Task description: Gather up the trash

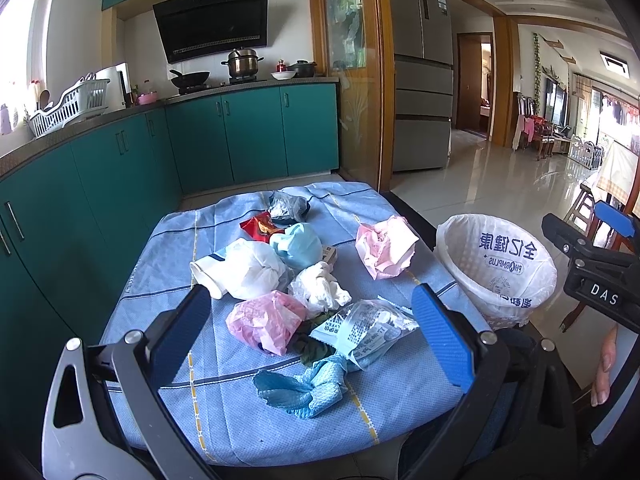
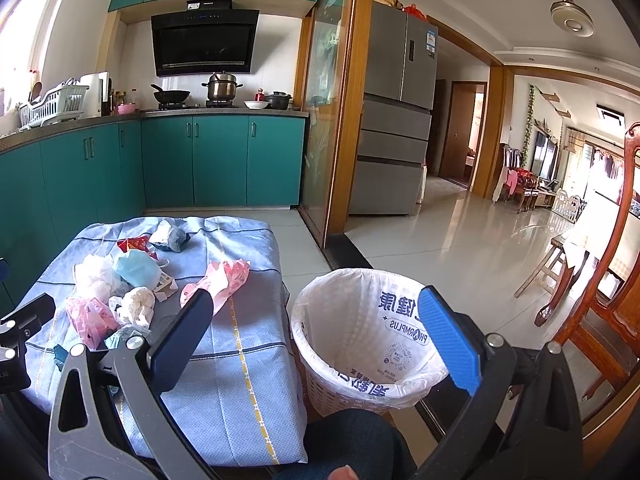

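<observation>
Several pieces of trash lie on a blue cloth-covered table (image 1: 248, 416): a pink bag (image 1: 264, 320), a white crumpled bag (image 1: 248, 268), a white tissue (image 1: 320, 286), a printed wrapper (image 1: 368, 330), a blue rag (image 1: 300, 388), a pink paper wad (image 1: 386, 252), a light blue wad (image 1: 296, 244), a red wrapper (image 1: 258, 226) and a grey bag (image 1: 288, 206). My left gripper (image 1: 312, 328) is open and empty above the near pile. A white-lined bin (image 2: 360, 340) stands right of the table. My right gripper (image 2: 320, 320) is open and empty near the bin's rim; its body also shows in the left wrist view (image 1: 592, 264).
Teal kitchen cabinets (image 1: 120, 168) run along the left and back, with a stove and pots (image 1: 240, 62). A glass partition (image 1: 352, 80) and a fridge (image 1: 422, 72) stand behind. A wooden chair (image 2: 600, 280) is at the right. Tiled floor (image 2: 460, 248) stretches beyond the bin.
</observation>
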The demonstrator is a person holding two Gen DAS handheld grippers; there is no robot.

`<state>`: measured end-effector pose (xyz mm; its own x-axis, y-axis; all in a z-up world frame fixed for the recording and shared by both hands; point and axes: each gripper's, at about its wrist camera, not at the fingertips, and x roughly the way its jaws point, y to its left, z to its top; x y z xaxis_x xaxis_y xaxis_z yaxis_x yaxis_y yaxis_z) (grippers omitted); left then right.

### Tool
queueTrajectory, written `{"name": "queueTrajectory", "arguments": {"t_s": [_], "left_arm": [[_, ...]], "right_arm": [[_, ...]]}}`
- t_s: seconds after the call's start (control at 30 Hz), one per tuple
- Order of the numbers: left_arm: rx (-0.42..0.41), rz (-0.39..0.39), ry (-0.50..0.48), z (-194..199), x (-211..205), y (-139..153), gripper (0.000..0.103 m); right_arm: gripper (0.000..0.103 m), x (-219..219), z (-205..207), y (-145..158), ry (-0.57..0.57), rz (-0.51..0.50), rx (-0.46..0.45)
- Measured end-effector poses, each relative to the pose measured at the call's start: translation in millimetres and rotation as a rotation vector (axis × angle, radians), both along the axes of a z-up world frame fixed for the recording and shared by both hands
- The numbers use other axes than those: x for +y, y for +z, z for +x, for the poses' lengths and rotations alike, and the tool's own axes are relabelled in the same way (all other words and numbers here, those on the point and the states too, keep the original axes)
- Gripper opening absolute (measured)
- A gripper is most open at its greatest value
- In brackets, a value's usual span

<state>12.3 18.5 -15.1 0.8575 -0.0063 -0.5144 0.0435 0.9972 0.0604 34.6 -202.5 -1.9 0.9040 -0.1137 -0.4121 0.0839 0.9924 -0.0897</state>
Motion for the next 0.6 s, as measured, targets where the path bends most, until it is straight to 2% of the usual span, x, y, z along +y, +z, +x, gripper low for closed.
{"name": "queueTrajectory", "arguments": {"t_s": [0.1, 0.2, 0.27, 0.3, 0.33, 0.37, 0.47, 0.6], "left_arm": [[0.036, 0.022, 0.014, 7.3, 3.5, -7.1, 0.100], [0.076, 0.027, 0.045, 16.0, 18.9, -16.5, 0.100], [0.119, 0.004, 0.111, 23.7, 45.9, -28.7, 0.096], [0.143, 0.001, 0.144, 26.6, 58.5, -34.6, 0.089], [0.162, -0.001, 0.172, 27.8, 69.1, -39.2, 0.084], [0.179, -0.005, 0.197, 27.9, 79.3, -43.4, 0.083], [0.213, -0.027, 0.254, 24.1, 105.7, -54.8, 0.083], [0.253, -0.044, 0.267, 14.1, 124.5, -69.7, 0.083]], "right_arm": [[0.100, -1.6, 5.8, -4.2, 0.020, 0.025, 0.033], [0.100, 1.6, 22.6, -19.0, 0.088, 0.064, 0.139], [0.100, 9.9, 35.1, -32.6, 0.124, 0.058, 0.197], [0.100, 15.5, 39.0, -38.8, 0.142, 0.049, 0.217], [0.100, 23.6, 44.2, -47.2, 0.171, 0.039, 0.249], [0.099, 30.1, 47.7, -53.4, 0.199, 0.037, 0.272], [0.090, 56.2, 59.9, -67.9, 0.320, 0.067, 0.325], [0.088, 95.8, 74.5, -68.6, 0.488, 0.141, 0.356]]}}
